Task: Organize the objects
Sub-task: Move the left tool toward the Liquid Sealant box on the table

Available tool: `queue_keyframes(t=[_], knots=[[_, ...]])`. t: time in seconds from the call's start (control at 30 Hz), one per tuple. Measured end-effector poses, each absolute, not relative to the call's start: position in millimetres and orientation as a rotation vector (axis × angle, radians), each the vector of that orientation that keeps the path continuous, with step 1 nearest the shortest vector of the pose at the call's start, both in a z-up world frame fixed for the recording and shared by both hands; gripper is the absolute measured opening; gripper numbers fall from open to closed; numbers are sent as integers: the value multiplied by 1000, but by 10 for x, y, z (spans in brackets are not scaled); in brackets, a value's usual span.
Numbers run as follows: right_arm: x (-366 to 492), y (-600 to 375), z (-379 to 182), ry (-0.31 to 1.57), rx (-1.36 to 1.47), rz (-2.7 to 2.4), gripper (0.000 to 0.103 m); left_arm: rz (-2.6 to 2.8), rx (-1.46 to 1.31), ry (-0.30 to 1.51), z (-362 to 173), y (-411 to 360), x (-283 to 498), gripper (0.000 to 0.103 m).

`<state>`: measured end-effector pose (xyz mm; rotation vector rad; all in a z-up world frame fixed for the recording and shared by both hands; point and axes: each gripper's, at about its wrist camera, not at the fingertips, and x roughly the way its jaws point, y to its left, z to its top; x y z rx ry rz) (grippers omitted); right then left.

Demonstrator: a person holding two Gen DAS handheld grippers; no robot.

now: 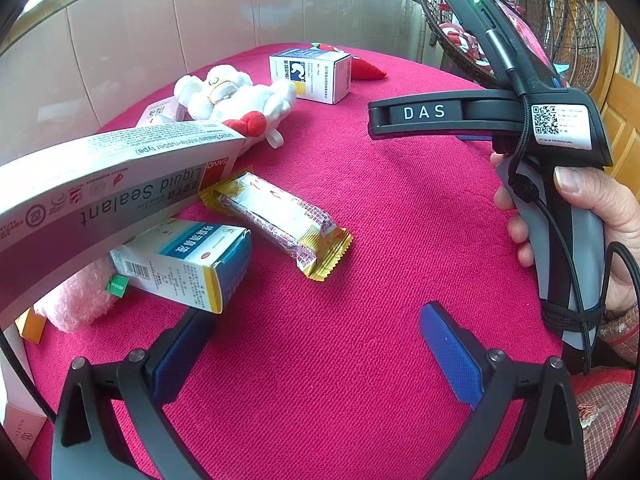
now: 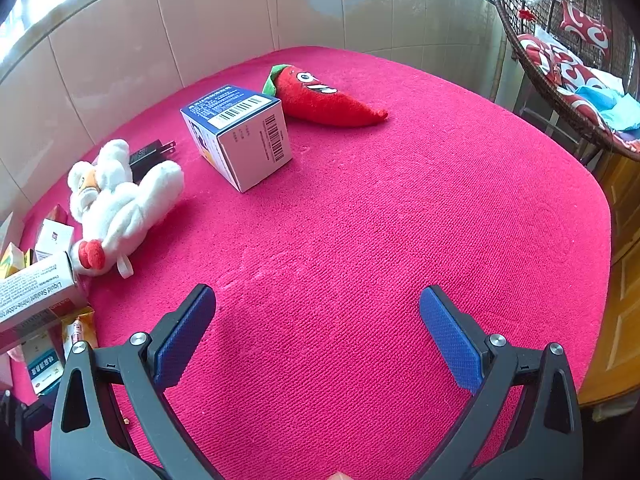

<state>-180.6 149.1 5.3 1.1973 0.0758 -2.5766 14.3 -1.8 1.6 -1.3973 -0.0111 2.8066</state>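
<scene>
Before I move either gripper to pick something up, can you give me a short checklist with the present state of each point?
1. Left gripper open and empty: ok.
2. Right gripper open and empty: ok.
3. Cloth in front of the right gripper free of things: ok.
4. Snack bar lies uncovered and apart from the blue medicine box: ok.
5. Sealant box rests steady on the pile: cannot tell.
6. Bin or place for sorted things in view: not ok.
</scene>
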Motion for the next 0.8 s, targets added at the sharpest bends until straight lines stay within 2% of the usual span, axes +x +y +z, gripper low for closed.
queue_keyframes(t=[0.43,0.53,0.7,0.8], knots=[[-1778,1694,120,-137,1138,-2480,103,2805,-1400,-7,16,15,106,103],[-1728,1769,216,-181,1101,-2459,103,2767,-1329,-8,95,131,267,103],[-1615,1911,498,-207,972,-2472,103,2870,-1056,-58,660,104,837,103],[-1505,2042,766,-315,818,-2457,103,3011,-776,-227,1188,-211,1265,103]])
